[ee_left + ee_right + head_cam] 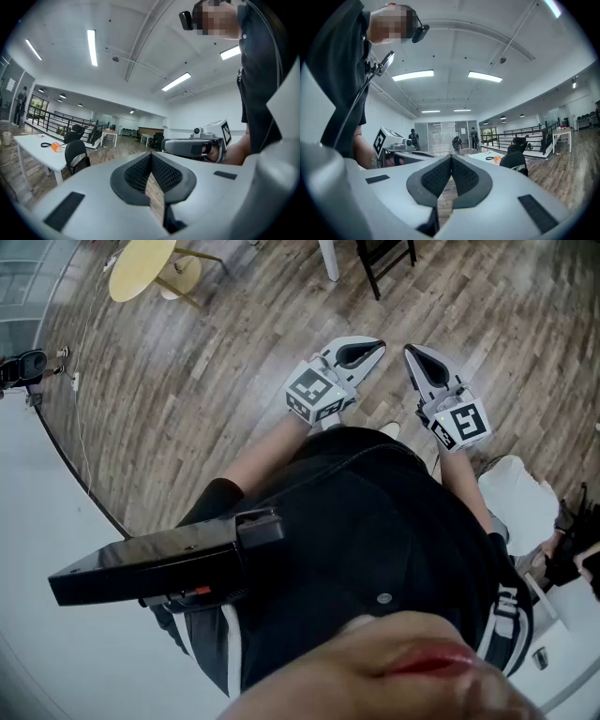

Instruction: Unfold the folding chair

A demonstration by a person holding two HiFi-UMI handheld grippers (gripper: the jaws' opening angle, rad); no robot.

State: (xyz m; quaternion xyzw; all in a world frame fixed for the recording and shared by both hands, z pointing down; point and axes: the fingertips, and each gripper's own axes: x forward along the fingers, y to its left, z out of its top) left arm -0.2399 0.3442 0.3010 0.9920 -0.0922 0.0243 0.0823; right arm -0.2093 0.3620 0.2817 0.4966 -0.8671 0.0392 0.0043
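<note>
Wooden flooring [187,381] is seen below the left gripper [373,349] and right gripper [412,354], both held level, closed and empty, with what may be the folding chair [371,276], black-framed, well ahead.

The pale grey left gripper [377,346] and its matching right gripper [411,352] carry black pads [136,174] with a fine diamond mesh. The white marker cube [314,392] on each bears black square patterns. Beneath them runs a grey-brown wood-plank floor [216,381] with streaky grain. A pale yellow round table [141,266] stands on tan legs. The person's shirt [375,521] is black. A black-framed piece [384,259] at the top edge may be a chair. On the long white desk [33,146] lies a small orange object [56,147].
</note>
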